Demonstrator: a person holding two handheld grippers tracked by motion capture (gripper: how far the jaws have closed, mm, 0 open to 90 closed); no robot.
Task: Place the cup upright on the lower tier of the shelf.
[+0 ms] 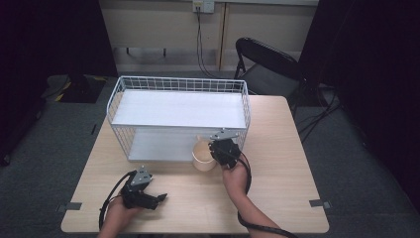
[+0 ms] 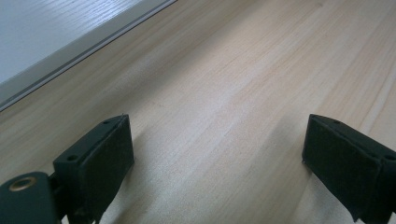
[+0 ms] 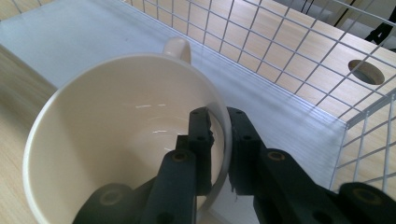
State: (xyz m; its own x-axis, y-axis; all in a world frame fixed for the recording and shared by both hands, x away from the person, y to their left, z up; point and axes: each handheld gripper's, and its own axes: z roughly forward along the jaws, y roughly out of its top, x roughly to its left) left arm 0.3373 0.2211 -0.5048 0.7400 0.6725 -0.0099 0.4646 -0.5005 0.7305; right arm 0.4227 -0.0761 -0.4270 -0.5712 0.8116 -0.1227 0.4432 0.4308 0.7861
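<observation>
While the person's left gripper (image 1: 161, 197) rests low on the near part of the wooden table (image 1: 277, 198), its jaws stand wide apart with nothing but bare wood between them, as the left gripper view shows plainly; it takes no part in the work at this point. Farther in, the right gripper (image 1: 216, 148) is clamped on the rim of a cream mug (image 1: 203, 157): in the right gripper view one pad sits inside the mug (image 3: 116, 140) and the other outside, pinching the wall between them, with the right gripper (image 3: 220, 140) pointing down into the mug's mouth. The mug is tipped a little toward the camera there, its handle on the far side, facing the rack. It is at the front edge of the white wire rack (image 1: 119, 94), just at the mouth of the lower shelf (image 1: 153, 146); whether its base is on the table or just off it I cannot tell.

To my eye the step in hand is carrying the mug into the rack, most likely onto the lower shelf, since it is level with that opening. The next move calls for a steady push forward, keeping the mug low enough to pass under the upper shelf (image 1: 178, 109) and clear of the wire side at the right, then setting the base flat before the jaws let go
</observation>
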